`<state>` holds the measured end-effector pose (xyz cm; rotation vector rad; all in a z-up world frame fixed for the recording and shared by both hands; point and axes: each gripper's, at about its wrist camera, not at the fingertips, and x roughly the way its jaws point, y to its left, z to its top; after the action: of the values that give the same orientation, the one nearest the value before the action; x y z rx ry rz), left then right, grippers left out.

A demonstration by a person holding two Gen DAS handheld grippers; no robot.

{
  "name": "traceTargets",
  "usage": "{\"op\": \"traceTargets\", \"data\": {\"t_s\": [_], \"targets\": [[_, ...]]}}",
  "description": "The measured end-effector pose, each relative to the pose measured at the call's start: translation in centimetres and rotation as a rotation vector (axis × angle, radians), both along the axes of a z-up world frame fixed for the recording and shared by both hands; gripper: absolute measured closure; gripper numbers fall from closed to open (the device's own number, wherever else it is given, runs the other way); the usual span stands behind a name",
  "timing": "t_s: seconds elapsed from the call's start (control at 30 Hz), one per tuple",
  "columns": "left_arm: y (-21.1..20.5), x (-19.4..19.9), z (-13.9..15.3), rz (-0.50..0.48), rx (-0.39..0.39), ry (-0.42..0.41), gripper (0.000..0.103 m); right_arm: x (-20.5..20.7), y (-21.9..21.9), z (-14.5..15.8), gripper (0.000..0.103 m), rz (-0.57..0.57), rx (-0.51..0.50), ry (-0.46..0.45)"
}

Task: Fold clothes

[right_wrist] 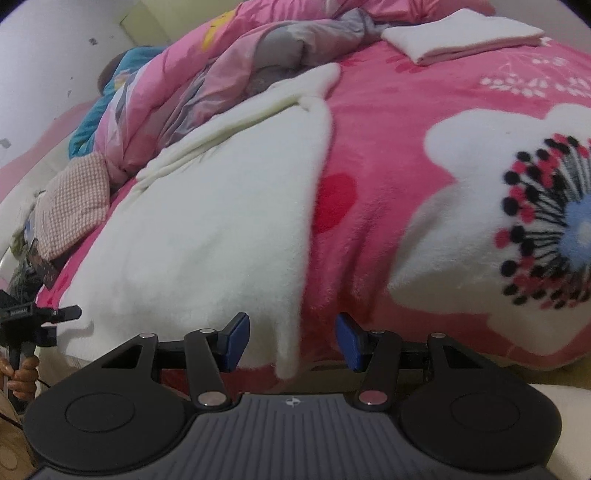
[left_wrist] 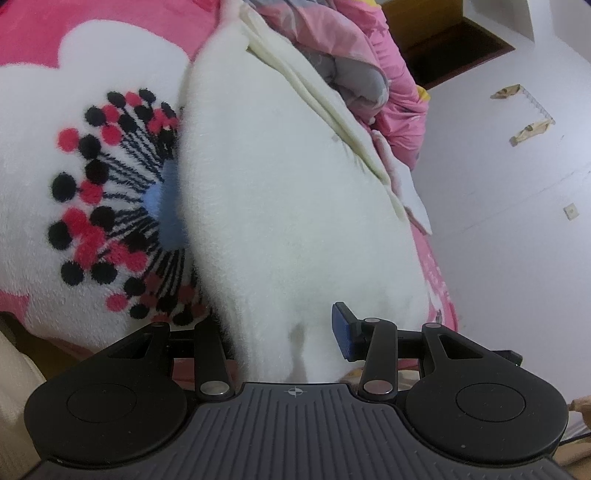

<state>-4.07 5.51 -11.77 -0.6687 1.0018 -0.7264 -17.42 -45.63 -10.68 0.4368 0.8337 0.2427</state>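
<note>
The left hand-held gripper (left_wrist: 291, 332) grips the white fleece garment (left_wrist: 288, 192) spread on the pink floral bed blanket (right_wrist: 424, 184). The right hand-held gripper (right_wrist: 291, 341) stands half open over its hem, gripping nothing. Only its view shows the folded white-and-pink cloth (right_wrist: 461, 35).

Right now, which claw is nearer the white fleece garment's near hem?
Left. The left claw has the white fleece garment bunched between its fingers at the hem. The right claw is open, with a hanging corner of the hem between its fingers, unpressed.
</note>
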Motion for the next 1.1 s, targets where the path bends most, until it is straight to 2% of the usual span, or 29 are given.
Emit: {"op": "traceTargets", "data": {"t_s": [0.17,0.4,0.43,0.47,0.53,0.63,0.77,0.87,0.93,1.1], "targets": [[0.0,0.0,-0.1,-0.003,0.009,-0.002,0.061,-0.4,0.0,-0.7,0.061,0.044,0.027,0.023],[0.2,0.0,-0.3,-0.003,0.0,0.0,0.061,-0.2,0.4,-1.0,0.062,0.026,0.014,0.021],[0.2,-0.1,-0.3,-0.002,-0.002,0.0,0.061,-0.1,0.5,-1.0,0.065,0.024,0.018,0.021],[0.2,-0.2,-0.4,-0.002,-0.003,-0.001,0.061,-0.1,0.6,-1.1,0.074,0.033,0.026,0.018],[0.3,-0.3,-0.4,0.0,-0.005,-0.004,0.061,-0.1,0.8,-1.2,0.079,0.043,0.036,0.013],[0.5,-0.6,-0.6,0.008,-0.013,-0.005,0.061,-0.5,0.8,-1.3,0.093,0.036,0.049,0.007],[0.8,-0.9,-0.6,0.023,-0.015,-0.008,0.062,-1.4,0.3,-0.8,0.095,0.014,0.083,-0.015],[0.6,-1.5,-0.1,0.013,0.032,-0.043,0.067,-2.2,0.2,-0.1,0.095,0.004,0.118,-0.046],[0.4,-2.0,0.4,0.001,0.062,-0.071,0.075,-2.7,0.0,0.4,0.096,-0.005,0.161,-0.077],[0.9,-2.9,1.4,0.004,0.049,-0.111,0.087,-3.4,-0.6,1.5,0.096,-0.024,0.26,-0.152]]}}
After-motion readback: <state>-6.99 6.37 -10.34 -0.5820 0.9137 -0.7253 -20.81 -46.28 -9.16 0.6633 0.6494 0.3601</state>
